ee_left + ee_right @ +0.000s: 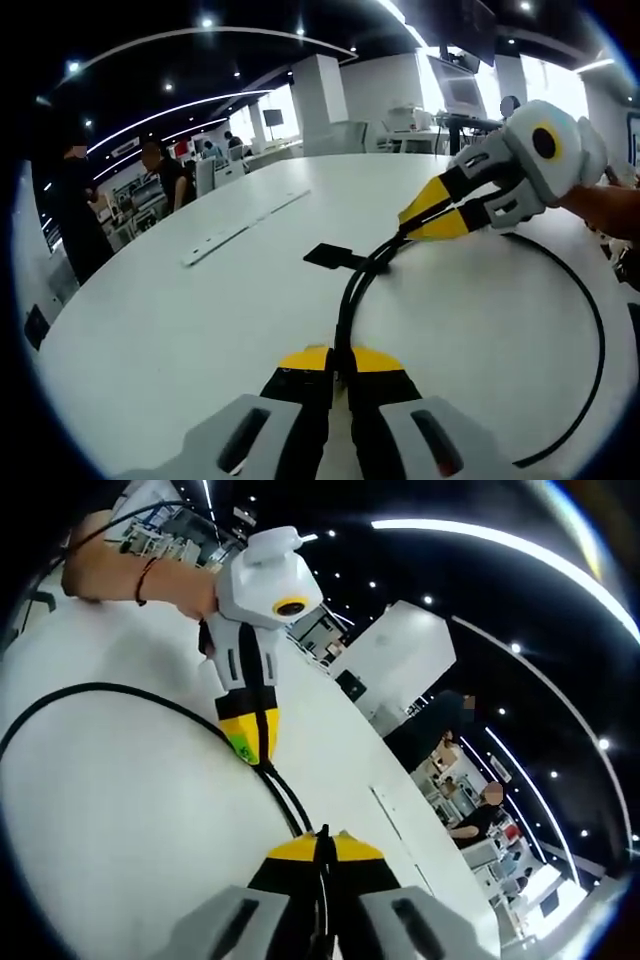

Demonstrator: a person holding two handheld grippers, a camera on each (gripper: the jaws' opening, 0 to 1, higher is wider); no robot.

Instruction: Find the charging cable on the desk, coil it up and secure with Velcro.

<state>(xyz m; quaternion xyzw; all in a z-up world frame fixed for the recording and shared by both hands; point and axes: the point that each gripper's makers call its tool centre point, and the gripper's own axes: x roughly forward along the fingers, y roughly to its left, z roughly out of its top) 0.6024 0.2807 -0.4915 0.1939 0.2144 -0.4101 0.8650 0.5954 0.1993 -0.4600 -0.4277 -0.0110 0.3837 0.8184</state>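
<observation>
Both yellow-tipped grippers, left (335, 358) and right (432, 217), clamp the thin black charging cable (352, 290) above the round white table (180, 330) (no legible writing); a black Velcro tab (331, 256) lies beside.

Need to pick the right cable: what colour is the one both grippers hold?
Black cable, clearest in the left gripper view against the white table.
</observation>
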